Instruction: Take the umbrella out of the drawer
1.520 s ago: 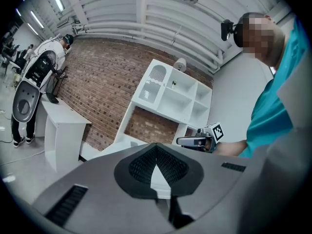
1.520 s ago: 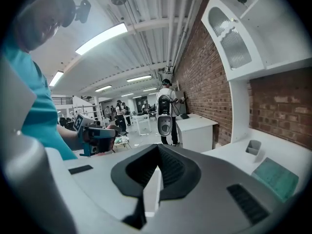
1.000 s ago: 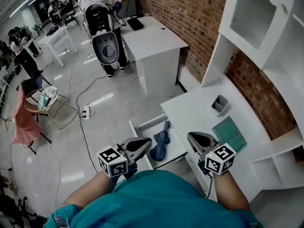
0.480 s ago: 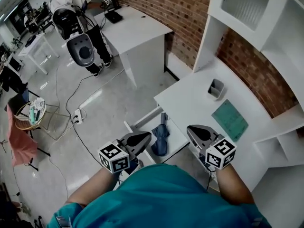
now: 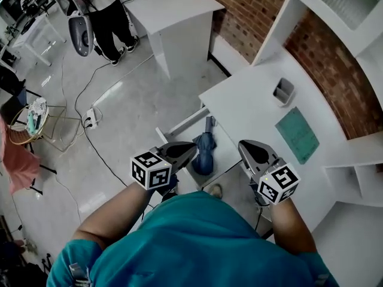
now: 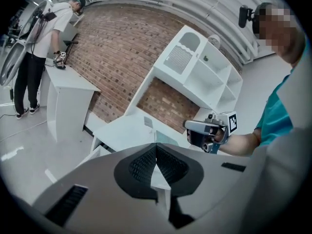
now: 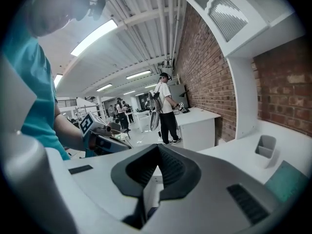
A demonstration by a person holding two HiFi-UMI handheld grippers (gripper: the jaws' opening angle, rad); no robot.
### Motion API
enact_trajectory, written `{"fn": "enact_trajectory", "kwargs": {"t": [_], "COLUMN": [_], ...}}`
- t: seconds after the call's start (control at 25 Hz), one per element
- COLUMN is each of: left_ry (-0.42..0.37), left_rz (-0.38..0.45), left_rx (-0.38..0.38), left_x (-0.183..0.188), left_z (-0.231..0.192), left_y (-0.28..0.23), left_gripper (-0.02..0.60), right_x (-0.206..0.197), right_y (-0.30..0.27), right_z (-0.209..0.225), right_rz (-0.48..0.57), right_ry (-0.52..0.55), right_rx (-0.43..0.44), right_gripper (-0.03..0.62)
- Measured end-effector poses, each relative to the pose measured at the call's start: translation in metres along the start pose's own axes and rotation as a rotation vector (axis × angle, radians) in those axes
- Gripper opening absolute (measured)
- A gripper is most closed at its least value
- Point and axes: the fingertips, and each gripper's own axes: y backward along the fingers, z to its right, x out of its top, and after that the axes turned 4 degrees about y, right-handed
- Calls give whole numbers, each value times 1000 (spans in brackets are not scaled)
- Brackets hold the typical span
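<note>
A folded blue umbrella [image 5: 205,150] lies in the open white drawer [image 5: 226,162] under the desk's near-left corner. My left gripper [image 5: 190,149] hovers at the drawer's left side, just beside the umbrella, jaws shut and empty. My right gripper [image 5: 245,147] hangs over the desk's front edge to the right of the drawer, jaws together with nothing between them. In the left gripper view the shut jaws [image 6: 156,145] point toward the desk, with the right gripper [image 6: 207,132] beyond. In the right gripper view the closed jaws [image 7: 157,147] fill the lower frame, and a sliver of blue shows below them.
The white desk [image 5: 257,103] carries a small grey cup [image 5: 283,91] and a green mat [image 5: 297,134] against a brick wall with white shelving [image 5: 353,17]. Another white desk [image 5: 173,2], a person [image 5: 111,8], floor cables [image 5: 90,130] and a basket [image 5: 30,118] lie further off.
Both grippers have sunk toward the drawer, the left one more, ending beside the umbrella. The head view has tilted down, so the desk and drawer sit higher in the picture.
</note>
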Motion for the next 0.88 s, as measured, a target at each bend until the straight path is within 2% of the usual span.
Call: {"fn": "enact_trajectory", "kwargs": {"t": [0.24, 0.48, 0.56, 0.88], "left_ry": [81, 154, 195, 319], "left_rz": [-90, -215, -257, -398], "left_rx": [52, 93, 104, 205], "left_x": [-30, -75, -90, -156], "left_z": [-35, -67, -78, -130], "left_y": [-24, -63, -79, -136], "left_gripper": [12, 16, 75, 222], "right_x": [-18, -42, -52, -92], "right_y": [-15, -24, -26, -35], "right_z": [3, 12, 18, 38], "right_rz": [-32, -53, -61, -69], "right_ry": [-5, -15, -16, -60], "right_rx": [5, 0, -4, -34], "right_gripper": [21, 21, 21, 21]}}
